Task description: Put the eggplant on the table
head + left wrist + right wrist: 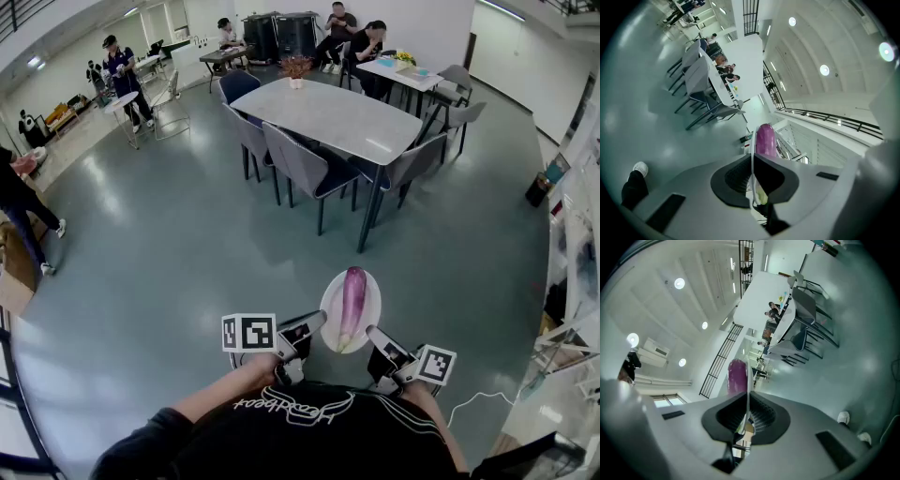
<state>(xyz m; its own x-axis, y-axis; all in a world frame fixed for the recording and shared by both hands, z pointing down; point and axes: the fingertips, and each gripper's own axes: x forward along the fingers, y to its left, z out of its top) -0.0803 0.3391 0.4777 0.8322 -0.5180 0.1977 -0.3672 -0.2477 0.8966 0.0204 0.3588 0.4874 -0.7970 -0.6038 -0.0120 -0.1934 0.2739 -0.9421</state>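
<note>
A purple eggplant with a green stem end lies on a white plate that I carry above the floor, close to my body. My left gripper is shut on the plate's left rim, and my right gripper is shut on its right rim. In the left gripper view the plate shows edge-on between the jaws of the left gripper, with the eggplant beyond. The right gripper view shows the same: plate edge, eggplant, right gripper. The long grey table stands ahead.
Grey chairs ring the table, and a small plant stands at its far end. People sit at other tables at the back, and others stand at the left. Shelving lines the right wall. Green-grey floor lies between me and the table.
</note>
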